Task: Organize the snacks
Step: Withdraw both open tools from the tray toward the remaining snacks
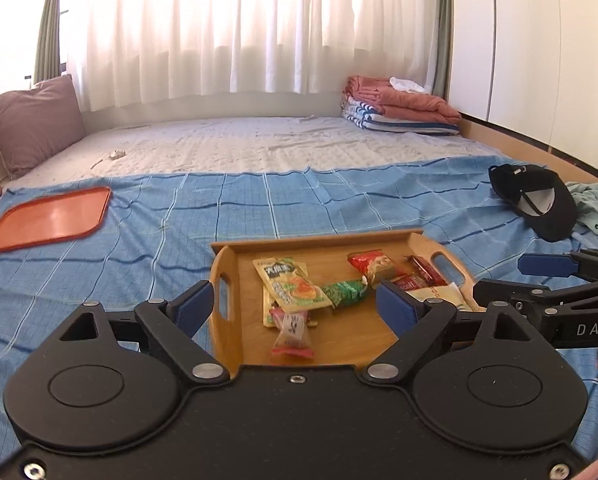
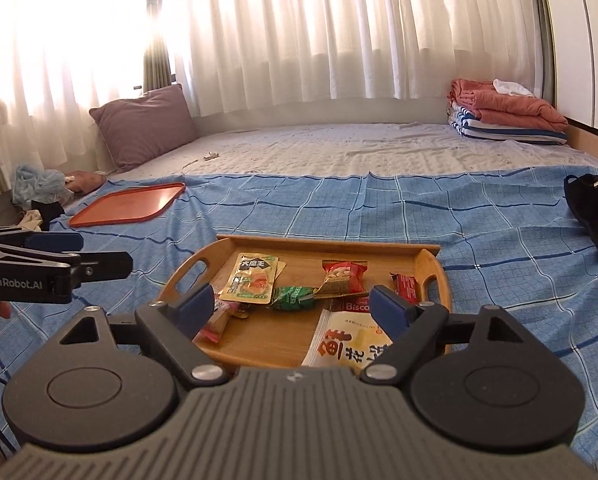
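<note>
Right wrist alone shows white packet (image 2: 351, 340) fully

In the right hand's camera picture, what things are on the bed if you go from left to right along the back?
Purple pillow → orange tray → wooden snack tray → folded blankets → black cap.

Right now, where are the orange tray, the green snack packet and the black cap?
orange tray (image 1: 55, 216), left wrist view, bare flat middle.
green snack packet (image 2: 293, 292), right wrist view, packet's middle.
black cap (image 1: 539, 196), left wrist view, crown.
</note>
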`<state>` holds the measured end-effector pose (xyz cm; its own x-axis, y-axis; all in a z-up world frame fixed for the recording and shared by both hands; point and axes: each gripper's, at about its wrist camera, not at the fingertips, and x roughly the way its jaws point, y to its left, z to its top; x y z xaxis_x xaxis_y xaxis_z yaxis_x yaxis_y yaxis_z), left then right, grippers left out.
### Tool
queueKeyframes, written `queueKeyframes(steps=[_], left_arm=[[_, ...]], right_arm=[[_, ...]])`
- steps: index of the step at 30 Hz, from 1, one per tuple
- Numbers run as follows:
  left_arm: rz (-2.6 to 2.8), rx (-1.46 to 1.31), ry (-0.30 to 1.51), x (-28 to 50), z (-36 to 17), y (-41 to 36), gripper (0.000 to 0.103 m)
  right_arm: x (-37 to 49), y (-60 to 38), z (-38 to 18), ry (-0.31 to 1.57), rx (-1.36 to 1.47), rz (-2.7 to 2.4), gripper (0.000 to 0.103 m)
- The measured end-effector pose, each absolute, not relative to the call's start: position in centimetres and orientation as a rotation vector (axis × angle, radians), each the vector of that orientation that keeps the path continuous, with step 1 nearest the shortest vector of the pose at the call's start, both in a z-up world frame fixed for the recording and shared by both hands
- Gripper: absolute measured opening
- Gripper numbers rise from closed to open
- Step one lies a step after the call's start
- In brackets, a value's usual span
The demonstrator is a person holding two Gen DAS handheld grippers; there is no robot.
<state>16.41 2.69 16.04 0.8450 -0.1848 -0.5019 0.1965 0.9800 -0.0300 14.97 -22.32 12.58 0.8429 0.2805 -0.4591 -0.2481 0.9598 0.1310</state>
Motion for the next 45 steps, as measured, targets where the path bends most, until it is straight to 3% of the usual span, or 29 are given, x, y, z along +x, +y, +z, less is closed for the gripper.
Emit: queueKeyframes(steps=[18,30,36,41,45], left_arm=[[-0.257,-0.021,0.515,6.6,18.5,3.5,0.089],[-0.192,0.112,0.544,5.2,11.9,2.7,0.088],[-0.224,0.137,0.6,6.4,7.9,2.3,0.074],[-0.251,0.09,0.679,8.2,5.5,2.0,0.054],[-0.25,0.091,0.703,9.3,4.1,1.4,0.048]], right_arm=[[9.4,-22.1,12.4,0.508,0.041,0.307,0.091],[8.2,-21.5,8.0,0.577,-0.061,0.313,0.091],[8.1,-21.5,5.4,0.633,-0.159,0.359,0.091],[8.1,-19.9,3.7,0.669,-0.27,0.414,0.081],[8.6,-19.3,2.7,0.68,-0.288,0.436,0.078]])
